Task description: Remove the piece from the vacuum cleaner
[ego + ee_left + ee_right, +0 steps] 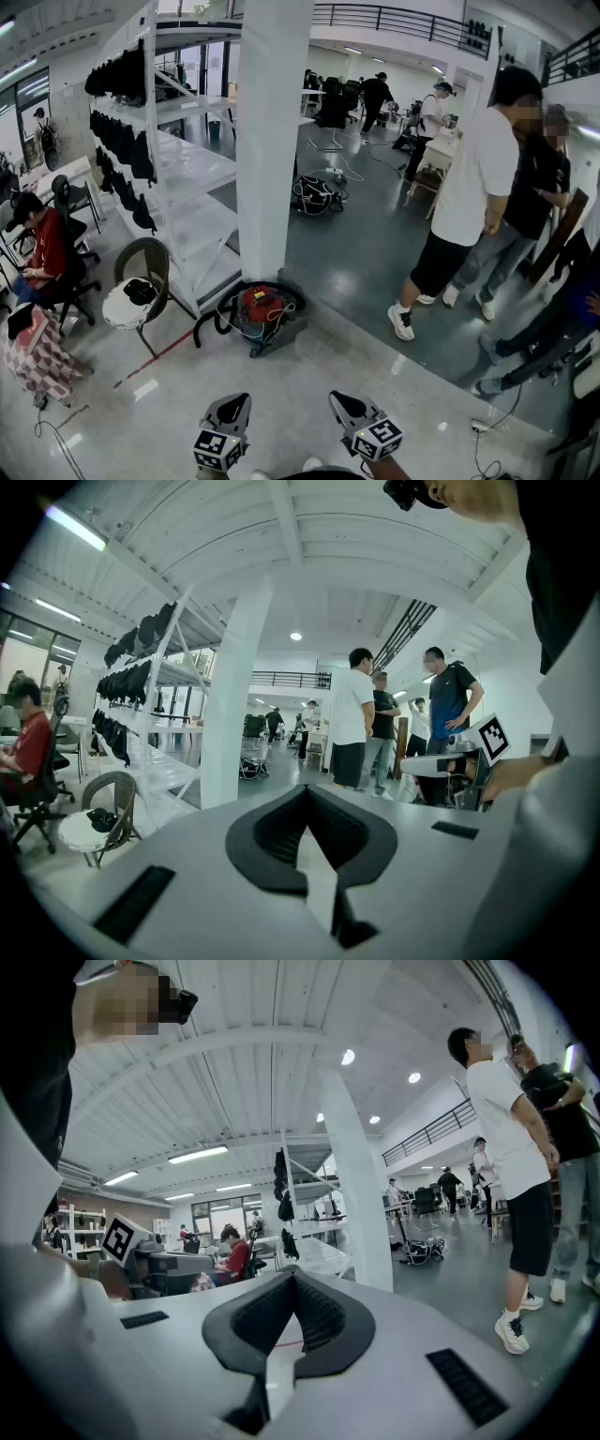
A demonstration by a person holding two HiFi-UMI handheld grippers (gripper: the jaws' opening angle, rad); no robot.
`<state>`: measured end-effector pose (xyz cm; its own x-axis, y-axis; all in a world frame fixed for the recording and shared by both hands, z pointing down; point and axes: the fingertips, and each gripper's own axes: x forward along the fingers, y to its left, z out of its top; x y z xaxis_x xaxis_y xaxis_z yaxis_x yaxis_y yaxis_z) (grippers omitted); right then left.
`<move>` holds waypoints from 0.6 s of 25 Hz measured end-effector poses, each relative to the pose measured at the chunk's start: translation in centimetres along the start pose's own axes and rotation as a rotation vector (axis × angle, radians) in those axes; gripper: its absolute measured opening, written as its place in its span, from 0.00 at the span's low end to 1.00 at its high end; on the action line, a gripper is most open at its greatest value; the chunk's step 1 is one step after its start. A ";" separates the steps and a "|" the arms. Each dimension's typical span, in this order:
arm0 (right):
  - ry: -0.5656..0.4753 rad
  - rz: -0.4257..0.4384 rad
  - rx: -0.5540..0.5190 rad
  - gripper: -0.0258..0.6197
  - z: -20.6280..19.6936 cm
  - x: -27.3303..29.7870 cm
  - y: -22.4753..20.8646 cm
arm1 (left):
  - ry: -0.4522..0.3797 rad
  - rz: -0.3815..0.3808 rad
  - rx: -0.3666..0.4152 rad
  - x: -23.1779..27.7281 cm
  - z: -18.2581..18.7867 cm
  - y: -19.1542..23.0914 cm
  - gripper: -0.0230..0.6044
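The vacuum cleaner is a red canister with a black hose. It sits on the floor against the foot of the white pillar, a few steps ahead of me. Both grippers are low at the bottom edge of the head view and far from it. My left gripper is shut with nothing in it, its jaw tips meeting. My right gripper is also shut and empty. Neither gripper view shows the vacuum cleaner. Each one shows the other gripper's marker cube at its side.
White shelving hung with black items stands left of the pillar, with a wicker chair in front. A person in red sits at the far left. Several people stand at the right. Cables lie on the floor.
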<state>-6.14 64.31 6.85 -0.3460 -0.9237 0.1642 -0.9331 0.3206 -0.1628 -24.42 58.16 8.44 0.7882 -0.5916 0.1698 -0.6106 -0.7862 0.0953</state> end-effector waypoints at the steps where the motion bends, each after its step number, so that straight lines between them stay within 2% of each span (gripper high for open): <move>1: 0.003 0.008 -0.001 0.08 0.0 0.0 -0.5 | 0.003 -0.001 0.003 0.6 -0.1 -0.4 0.06; 15: -0.027 0.077 0.003 0.08 1.4 -1.5 -6.8 | 0.049 -0.032 0.039 8.5 1.1 -5.3 0.07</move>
<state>0.84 63.22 6.38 -0.4138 -0.9018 0.1248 -0.9036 0.3902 -0.1768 -14.38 57.12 8.27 0.8020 -0.5571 0.2153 -0.5808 -0.8115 0.0637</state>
